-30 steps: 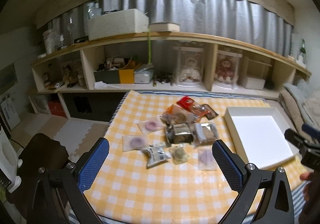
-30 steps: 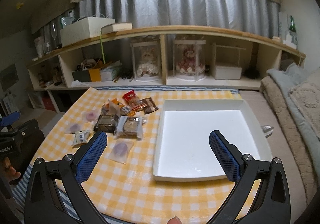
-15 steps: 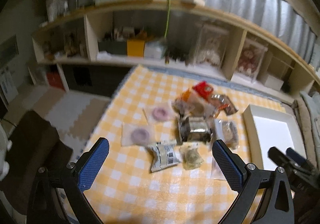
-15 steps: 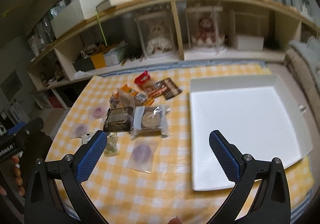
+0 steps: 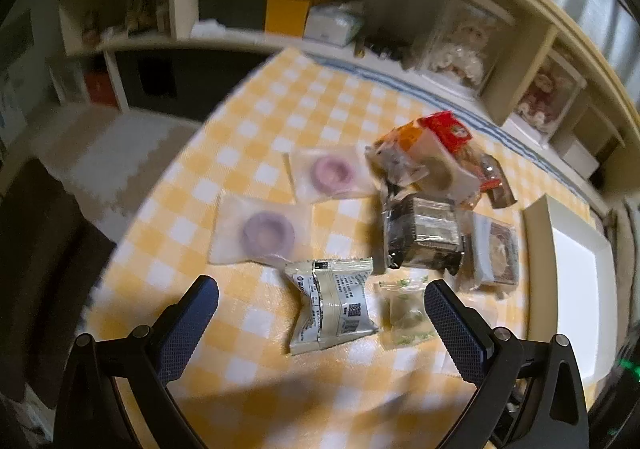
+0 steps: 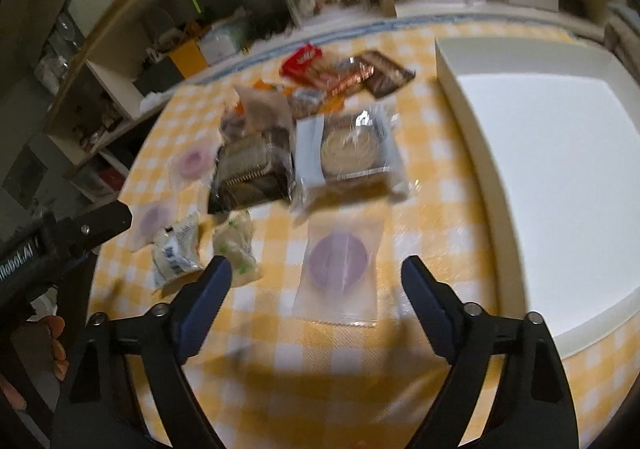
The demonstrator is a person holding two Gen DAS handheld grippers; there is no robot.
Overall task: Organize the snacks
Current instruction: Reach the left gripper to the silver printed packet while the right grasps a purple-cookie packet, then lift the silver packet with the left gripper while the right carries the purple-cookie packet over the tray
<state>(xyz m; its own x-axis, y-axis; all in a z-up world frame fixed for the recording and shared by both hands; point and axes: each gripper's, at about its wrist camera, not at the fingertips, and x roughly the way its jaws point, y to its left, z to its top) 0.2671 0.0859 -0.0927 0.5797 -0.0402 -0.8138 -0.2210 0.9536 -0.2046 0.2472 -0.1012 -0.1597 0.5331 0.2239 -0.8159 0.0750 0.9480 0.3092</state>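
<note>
Several wrapped snacks lie on the yellow checked tablecloth (image 5: 256, 137). My left gripper (image 5: 320, 297) is open and empty, just above a white-and-grey packet (image 5: 332, 305), with a small green-white packet (image 5: 404, 313) by its right finger. A purple ring sweet (image 5: 264, 235) and a pink one (image 5: 332, 175) lie beyond. My right gripper (image 6: 316, 273) is open and empty above a purple round sweet in a clear wrapper (image 6: 340, 261). The empty white tray (image 6: 552, 177) sits to its right and also shows in the left wrist view (image 5: 576, 289).
A pile of larger snacks (image 6: 304, 129) lies in the table's middle: a dark packet, a round cake in clear wrap, red and orange bags. Wooden shelves (image 5: 360, 29) with boxes and doll cases run behind the table. The left gripper shows in the right wrist view (image 6: 80, 233).
Both grippers have moved down and forward toward the snacks. The left one now hovers over the white-grey packet, the right over the purple round sweet. Both stay open.
</note>
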